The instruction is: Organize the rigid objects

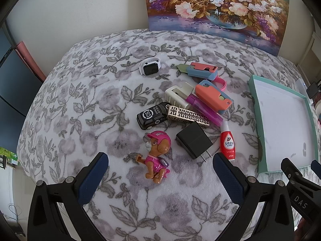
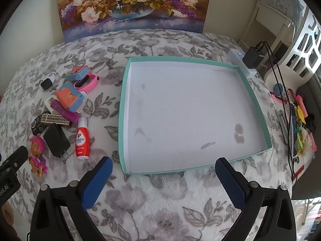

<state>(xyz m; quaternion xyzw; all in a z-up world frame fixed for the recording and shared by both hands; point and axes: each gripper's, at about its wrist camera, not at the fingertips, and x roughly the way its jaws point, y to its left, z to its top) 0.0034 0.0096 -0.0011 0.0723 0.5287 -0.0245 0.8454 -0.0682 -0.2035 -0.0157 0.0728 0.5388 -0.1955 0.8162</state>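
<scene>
Jaws agape above floral blanket (image 1: 80, 108)

Two orange-and-blue plastic toy cutters (image 1: 204, 70) (image 1: 213, 96), two watches, one white (image 1: 149, 66), one pink-strapped (image 2: 86, 82), one pink pup figurine (image 1: 157, 156), one black toy car (image 1: 151, 117), one black plug charger (image 1: 193, 142), one red stain-remover bottle (image 1: 227, 142), one purple tube (image 1: 204, 108), one gold-patterned case (image 1: 188, 116), one white plastic holder (image 1: 178, 95), one shallow teal-rimmed tray (image 2: 123, 108).

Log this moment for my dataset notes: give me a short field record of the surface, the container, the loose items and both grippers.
surface: floral blanket
container: teal-rimmed tray, nothing inside, stained white floor
loose items: pile left of the tray, all on the blanket
nearest to left gripper: pink dog figure, black charger
beside tray: red bottle, lying down
farthest: white smartwatch
left gripper: open, holding nothing
right gripper: open, at the tray's near edge
</scene>
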